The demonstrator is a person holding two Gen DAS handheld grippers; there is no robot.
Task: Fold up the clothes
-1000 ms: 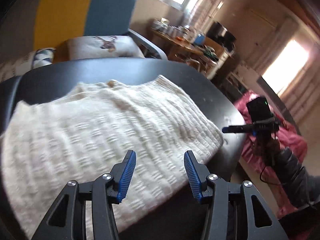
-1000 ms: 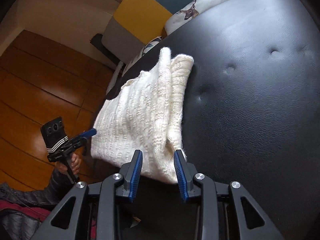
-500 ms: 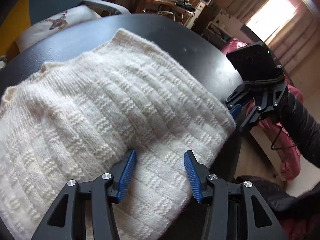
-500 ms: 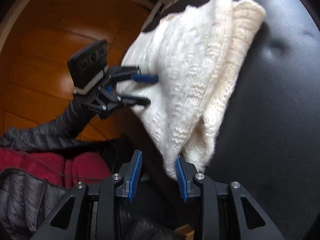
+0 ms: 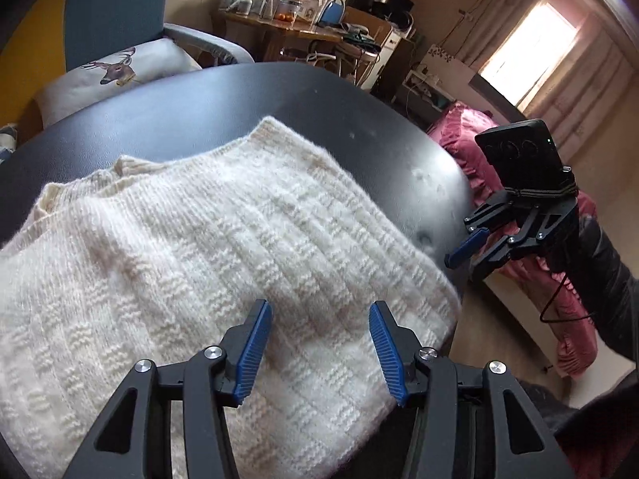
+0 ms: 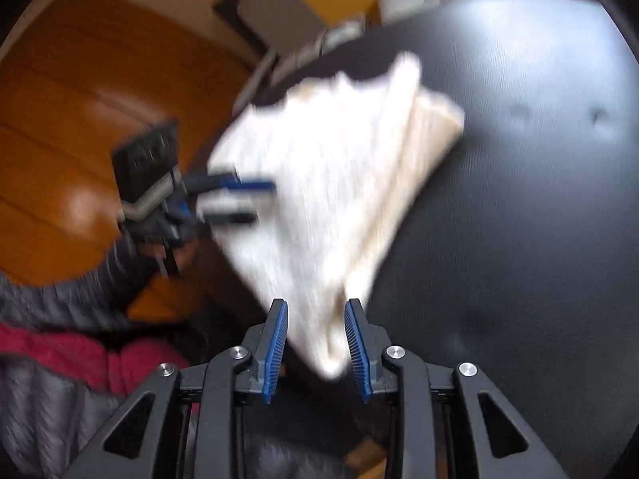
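Note:
A cream knitted sweater (image 5: pixel 191 263) lies folded on a round black padded table (image 5: pixel 247 95). My left gripper (image 5: pixel 319 315) is open, its blue pads just above the sweater's near edge, holding nothing. My right gripper (image 6: pixel 315 319) is open, its pads either side of the sweater's near corner (image 6: pixel 323 343) at the table's edge, not clamped on it. The right wrist view is blurred by motion. The right gripper also shows in the left wrist view (image 5: pixel 471 243), off the sweater's right edge. The left gripper shows in the right wrist view (image 6: pixel 239 199), at the sweater's left edge.
An armchair with a deer cushion (image 5: pixel 116 72) stands behind the table. A cluttered wooden side table (image 5: pixel 303 28) is further back. Pink bedding (image 5: pixel 479 143) lies to the right. The wooden floor (image 6: pixel 80 119) lies beyond the table's edge.
My right gripper has moved in so the sweater's corner sits between its pads. My left gripper has drawn back a little and tilted up.

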